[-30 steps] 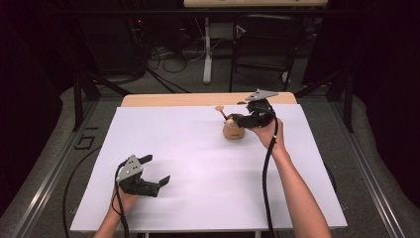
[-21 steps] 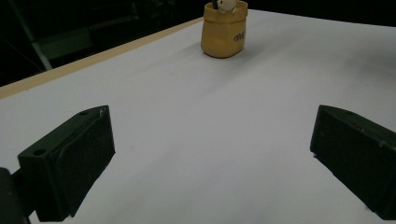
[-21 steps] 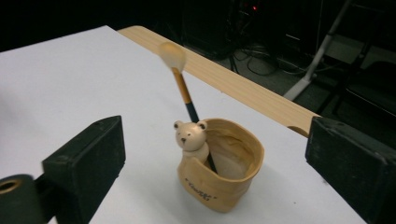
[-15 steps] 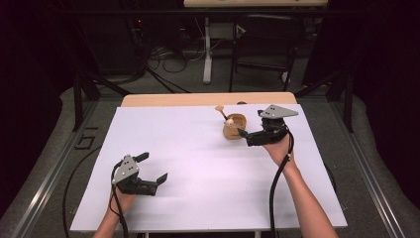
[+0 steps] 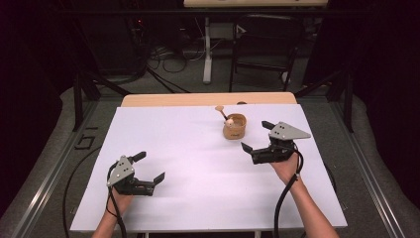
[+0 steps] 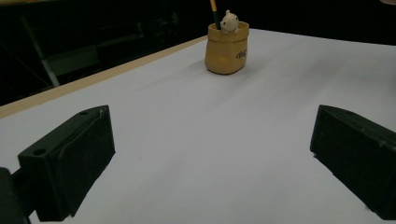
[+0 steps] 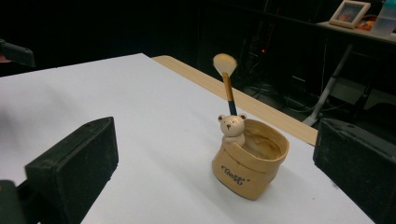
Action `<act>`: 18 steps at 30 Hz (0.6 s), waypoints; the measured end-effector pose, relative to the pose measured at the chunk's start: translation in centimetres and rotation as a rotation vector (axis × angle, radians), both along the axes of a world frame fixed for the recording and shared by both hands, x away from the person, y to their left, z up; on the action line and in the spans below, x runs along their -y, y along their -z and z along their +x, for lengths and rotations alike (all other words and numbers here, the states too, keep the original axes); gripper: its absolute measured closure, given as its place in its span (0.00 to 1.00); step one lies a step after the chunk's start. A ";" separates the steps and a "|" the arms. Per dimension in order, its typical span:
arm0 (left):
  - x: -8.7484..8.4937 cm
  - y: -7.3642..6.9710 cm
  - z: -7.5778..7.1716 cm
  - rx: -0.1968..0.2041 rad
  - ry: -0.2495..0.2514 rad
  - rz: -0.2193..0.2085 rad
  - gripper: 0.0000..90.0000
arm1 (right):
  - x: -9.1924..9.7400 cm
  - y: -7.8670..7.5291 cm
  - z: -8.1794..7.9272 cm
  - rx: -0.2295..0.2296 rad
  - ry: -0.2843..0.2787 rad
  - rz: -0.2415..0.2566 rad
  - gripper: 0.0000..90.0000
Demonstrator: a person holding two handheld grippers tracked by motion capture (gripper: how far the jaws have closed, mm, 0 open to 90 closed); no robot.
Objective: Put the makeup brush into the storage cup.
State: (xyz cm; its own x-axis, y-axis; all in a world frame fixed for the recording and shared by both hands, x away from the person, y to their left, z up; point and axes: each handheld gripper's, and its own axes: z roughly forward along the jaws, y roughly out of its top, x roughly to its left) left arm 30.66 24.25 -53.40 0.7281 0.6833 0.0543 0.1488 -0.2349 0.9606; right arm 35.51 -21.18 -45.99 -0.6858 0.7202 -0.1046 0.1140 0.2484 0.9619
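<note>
Since the earlier frames the right gripper [image 5: 258, 138] has drawn back from the small tan sack-shaped holder [image 5: 234, 127] toward the person's side of the table, and its jaws have just been opening with nothing between them; they now stand spread wide and empty, well clear of the holder, which sits just ahead of and beside the jaw tips on the white table cover [image 5: 198, 163]. In the right gripper view the holder [image 7: 250, 161] stands upright between the two black jaws but farther off, touched by neither; a little cream bear figure [image 7: 232, 129] peers over its rim, and a makeup brush with a wooden handle and pale fluffy head [image 7: 226, 77] leans out of it behind the bear. Dark cursive lettering is printed on the holder's front, too small to read with certainty. The left gripper [image 5: 148, 169] rests low over the cover near the person, jaws likewise parted and holding nothing; in the left gripper view the holder [image 6: 227, 47] stands far ahead, between its jaws' lines, well apart from them
</note>
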 end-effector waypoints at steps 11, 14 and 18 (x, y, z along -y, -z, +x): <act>-0.7 0.2 -0.5 0.018 -0.004 -0.017 0.00 | 0.9 1.5 -3.1 0.032 -0.002 0.006 0.00; -0.6 0.2 -0.5 0.021 -0.004 -0.021 0.00 | 1.4 2.0 -3.6 0.030 0.008 0.015 0.00; -0.6 0.3 -0.6 0.023 0.000 -0.016 0.00 | 2.0 2.6 -4.2 0.025 0.025 0.026 0.00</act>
